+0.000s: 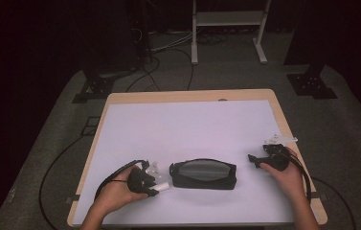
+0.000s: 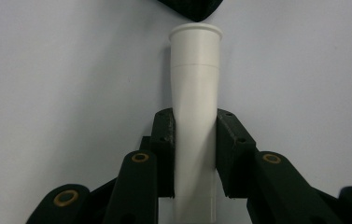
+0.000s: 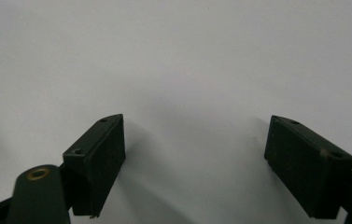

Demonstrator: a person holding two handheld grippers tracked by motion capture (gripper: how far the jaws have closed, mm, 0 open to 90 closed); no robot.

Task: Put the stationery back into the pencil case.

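Note:
A black zip pouch (image 1: 203, 174) with a grey mesh top lies on the white table mat (image 1: 187, 129), near the front middle. My left gripper (image 1: 152, 187) is just left of the pouch, shut on a white tube (image 1: 162, 185) whose flared end points at the pouch. In the left gripper view the white tube (image 2: 195, 102) runs up between the jaws, and its cap end almost touches the pouch's corner (image 2: 190, 8). My right gripper (image 1: 253, 159) hovers right of the pouch, open. The right gripper view shows its jaws wide apart over bare mat (image 3: 187, 70), nothing between them.
The mat covers a wooden table (image 1: 283, 115) with edges showing at back and right. Cables (image 1: 53, 163) trail from both grippers onto the dark floor. A white frame stand (image 1: 228, 28) and black stand feet (image 1: 312, 84) sit beyond the table.

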